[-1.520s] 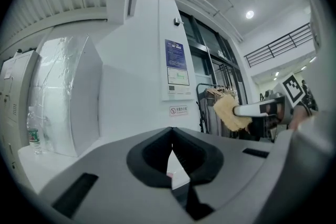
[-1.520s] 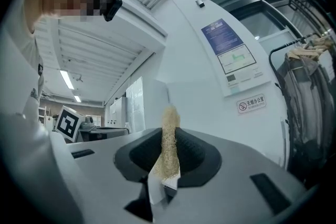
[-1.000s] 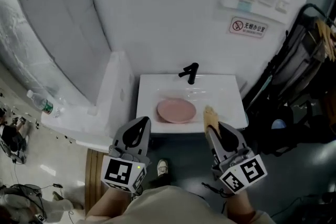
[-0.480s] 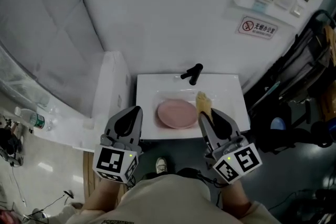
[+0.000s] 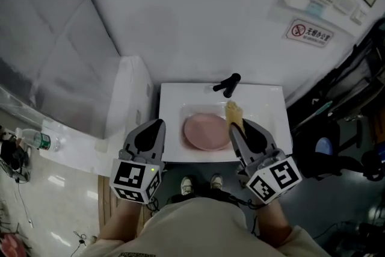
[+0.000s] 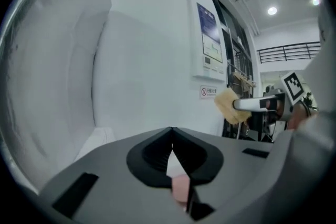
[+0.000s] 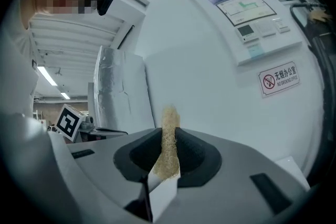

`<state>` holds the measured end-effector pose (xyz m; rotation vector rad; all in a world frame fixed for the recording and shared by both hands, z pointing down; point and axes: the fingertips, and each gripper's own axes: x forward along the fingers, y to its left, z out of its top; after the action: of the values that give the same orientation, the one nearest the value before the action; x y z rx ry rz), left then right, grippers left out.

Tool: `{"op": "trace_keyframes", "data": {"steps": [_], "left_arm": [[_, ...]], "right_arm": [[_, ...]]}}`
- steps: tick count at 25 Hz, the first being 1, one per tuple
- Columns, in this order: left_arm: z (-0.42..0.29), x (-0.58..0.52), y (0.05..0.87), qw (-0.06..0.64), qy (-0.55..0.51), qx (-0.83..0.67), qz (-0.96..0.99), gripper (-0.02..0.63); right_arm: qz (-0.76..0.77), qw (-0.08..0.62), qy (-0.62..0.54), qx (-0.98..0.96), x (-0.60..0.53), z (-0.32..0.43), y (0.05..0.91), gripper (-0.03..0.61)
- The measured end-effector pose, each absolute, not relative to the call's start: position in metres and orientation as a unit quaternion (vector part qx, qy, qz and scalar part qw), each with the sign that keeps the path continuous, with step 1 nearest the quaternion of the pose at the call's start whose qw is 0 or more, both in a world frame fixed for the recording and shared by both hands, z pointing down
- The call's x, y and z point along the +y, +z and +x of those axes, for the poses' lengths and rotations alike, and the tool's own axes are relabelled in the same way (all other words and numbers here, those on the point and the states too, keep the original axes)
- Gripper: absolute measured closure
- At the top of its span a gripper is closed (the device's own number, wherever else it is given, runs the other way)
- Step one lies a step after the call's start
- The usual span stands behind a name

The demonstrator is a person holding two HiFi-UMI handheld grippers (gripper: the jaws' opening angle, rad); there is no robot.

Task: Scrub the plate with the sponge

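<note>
A: Right gripper (image 5: 233,127): we're seeing its jaws clamping the sponge (image 7: 168,150) by its lower end. Left gripper (image 5: 159,124) is pinched together, empty.

B: Plate (image 5: 206,131) is lying loose in the sink (image 5: 170,99), centre frame, and the sponge is showing at its upper right edge.

A: So we're risking the plate skating once scrubbing starts, since nothing is bracing it. The sponge could fold too.

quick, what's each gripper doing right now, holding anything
left gripper: closed, holding nothing
right gripper: closed on the sponge
</note>
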<state>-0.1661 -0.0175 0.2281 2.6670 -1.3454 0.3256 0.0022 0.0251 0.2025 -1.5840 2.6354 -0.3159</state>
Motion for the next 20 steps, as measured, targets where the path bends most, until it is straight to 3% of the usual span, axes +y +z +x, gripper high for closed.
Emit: {"op": "trace_keyframes", "data": {"steps": [5, 8, 20], "left_arm": [[-0.149, -0.033, 0.269, 0.136, 0.144, -0.455, 0.868, 0.606], [-0.138, -0.044, 0.286, 0.177, 0.126, -0.461, 0.860, 0.544], [-0.108, -0.069, 0.410, 0.330, 0.194, -0.443, 0.811, 0.421]], "right_arm": [[-0.500, 0.009, -0.125, 0.857, 0.005, 0.020, 0.228, 0.500], [-0.491, -0.004, -0.139, 0.860, -0.006, 0.029, 0.246, 0.500], [-0.445, -0.034, -0.210, 0.870, -0.053, 0.037, 0.325, 0.500]]}}
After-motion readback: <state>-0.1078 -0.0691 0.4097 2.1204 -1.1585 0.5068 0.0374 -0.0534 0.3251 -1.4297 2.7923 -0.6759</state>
